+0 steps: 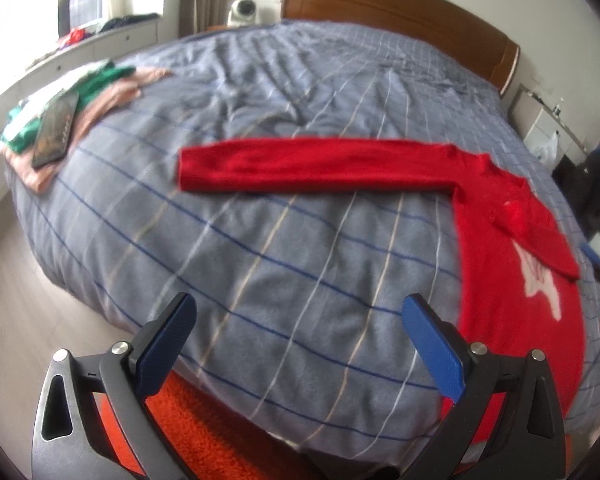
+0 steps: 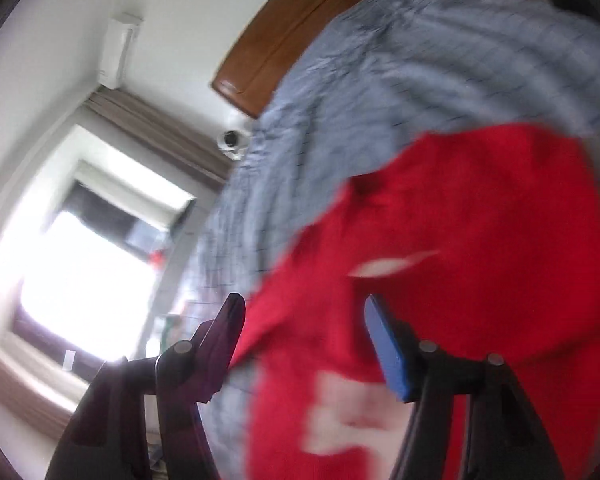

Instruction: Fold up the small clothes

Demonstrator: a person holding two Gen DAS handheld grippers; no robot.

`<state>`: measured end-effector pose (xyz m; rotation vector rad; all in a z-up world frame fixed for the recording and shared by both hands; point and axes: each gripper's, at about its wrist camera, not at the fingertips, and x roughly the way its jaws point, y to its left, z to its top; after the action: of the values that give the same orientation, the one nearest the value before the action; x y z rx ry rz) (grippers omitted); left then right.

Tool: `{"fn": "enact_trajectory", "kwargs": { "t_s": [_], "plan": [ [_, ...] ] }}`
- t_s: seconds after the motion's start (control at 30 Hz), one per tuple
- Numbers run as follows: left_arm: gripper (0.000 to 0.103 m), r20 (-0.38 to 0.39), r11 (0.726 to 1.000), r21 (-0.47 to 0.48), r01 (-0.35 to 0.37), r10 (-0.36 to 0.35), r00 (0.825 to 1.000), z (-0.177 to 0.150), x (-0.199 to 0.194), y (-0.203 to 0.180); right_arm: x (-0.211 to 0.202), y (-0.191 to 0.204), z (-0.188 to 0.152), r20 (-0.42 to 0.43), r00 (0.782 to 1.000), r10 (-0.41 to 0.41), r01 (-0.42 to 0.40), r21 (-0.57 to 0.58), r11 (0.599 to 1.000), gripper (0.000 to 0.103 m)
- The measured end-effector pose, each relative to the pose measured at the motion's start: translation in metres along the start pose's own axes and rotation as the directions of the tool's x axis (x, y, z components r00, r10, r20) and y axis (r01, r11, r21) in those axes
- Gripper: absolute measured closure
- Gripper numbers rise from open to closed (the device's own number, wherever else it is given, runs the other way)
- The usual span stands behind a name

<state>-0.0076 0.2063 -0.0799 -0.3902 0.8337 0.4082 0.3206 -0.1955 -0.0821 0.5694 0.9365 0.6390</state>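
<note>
- Red sweater (image 1: 496, 216) spread flat on the bed (image 1: 260, 240), over toward the bed's right edge and running down to its near edge.
- One sleeve (image 1: 312, 166) stretched straight out across the middle of the bed, cuff end pointing toward the left edge.
- Other sleeve (image 1: 540, 236) folded in over the chest, lying slantwise on the body of the sweater, partly over a white pattern (image 1: 540, 280) on the front.
- Left tool (image 1: 300, 332) hovering above the near edge of the bed, fingers wide apart, nothing between them, only bedcover showing in the gap.
- Sweater body just beyond and beside that tool's right finger (image 1: 432, 344); outstretched sleeve well ahead of it, apart from both fingers.
- Right tool (image 2: 304, 344) tilted and blurred, held low over the sweater (image 2: 480, 240), fingers apart and clamped on nothing.
- Red cloth filling the gap between the right tool's fingers and spreading past its blue finger (image 2: 388, 352); touching or clear of the cloth, cannot tell through the blur.
- White pattern (image 2: 340, 416) close under that tool.
- Pile of green and pink clothes (image 1: 80, 108) at the far left corner of the bed, a dark flat thing (image 1: 56, 128) on top, well apart from the sweater.
- Wooden headboard (image 1: 400, 12) along the far edge.
</note>
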Motion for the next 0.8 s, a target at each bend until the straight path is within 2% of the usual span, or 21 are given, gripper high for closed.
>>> {"fn": "enact_trajectory", "kwargs": {
  "t_s": [0.1,0.17,0.23,0.3,0.37,0.43,0.47,0.5,0.6,0.67,0.7,0.8],
  "plan": [
    [0.001,-0.016,1.0,0.025,0.005,-0.004,1.0,-0.002,0.007,-0.01,-0.045,-0.046,-0.004,0.042,0.987,-0.152,0.153,-0.017,0.988,0.04],
    [0.001,-0.018,0.998,0.059,0.006,-0.005,1.0,-0.004,0.009,-0.022,-0.072,-0.078,-0.008,0.056,0.965,-0.258,0.259,-0.012,0.966,0.04],
    [0.001,-0.026,0.996,0.092,0.012,-0.009,1.0,-0.006,0.012,-0.035,-0.089,-0.092,-0.012,0.049,0.942,-0.331,0.333,-0.044,0.942,0.04],
    [0.001,-0.038,0.993,0.113,0.02,-0.015,0.999,-0.008,0.015,-0.045,-0.091,-0.081,-0.021,0.035,0.933,-0.359,0.36,-0.131,0.924,0.04],
    [0.001,-0.05,0.99,0.136,0.028,-0.021,0.999,-0.012,0.017,-0.055,-0.08,-0.055,-0.027,0.023,0.93,-0.366,0.36,-0.247,0.9,0.04],
    [0.001,-0.051,0.987,0.159,0.033,-0.025,0.998,-0.014,0.014,-0.062,-0.055,-0.011,-0.039,0.013,0.933,-0.359,0.331,-0.418,0.846,0.04],
    [0.001,-0.048,0.985,0.168,0.034,-0.026,0.998,-0.014,0.013,-0.064,-0.042,0.009,-0.045,0.007,0.938,-0.347,0.305,-0.495,0.814,0.04],
    [0.001,-0.043,0.984,0.174,0.032,-0.025,0.999,-0.014,0.01,-0.065,-0.021,0.04,-0.054,-0.004,0.945,-0.326,0.26,-0.593,0.762,0.041],
    [0.001,-0.026,0.986,0.167,0.024,-0.019,0.999,-0.012,0.002,-0.058,0.027,0.098,-0.072,-0.044,0.956,-0.289,0.164,-0.736,0.657,0.045],
    [0.001,-0.018,0.99,0.136,0.022,-0.019,1.0,-0.01,-0.003,-0.047,0.069,0.121,-0.075,-0.082,0.946,-0.313,0.129,-0.79,0.599,0.052],
    [0.001,-0.016,0.992,0.121,0.021,-0.019,1.0,-0.009,-0.005,-0.042,0.096,0.127,-0.074,-0.097,0.933,-0.347,0.131,-0.806,0.577,0.057],
    [0.001,-0.005,0.997,0.077,0.012,-0.012,1.0,-0.009,-0.01,-0.025,0.138,0.126,-0.079,-0.116,0.896,-0.429,0.155,-0.824,0.545,0.062]
  ]
}}
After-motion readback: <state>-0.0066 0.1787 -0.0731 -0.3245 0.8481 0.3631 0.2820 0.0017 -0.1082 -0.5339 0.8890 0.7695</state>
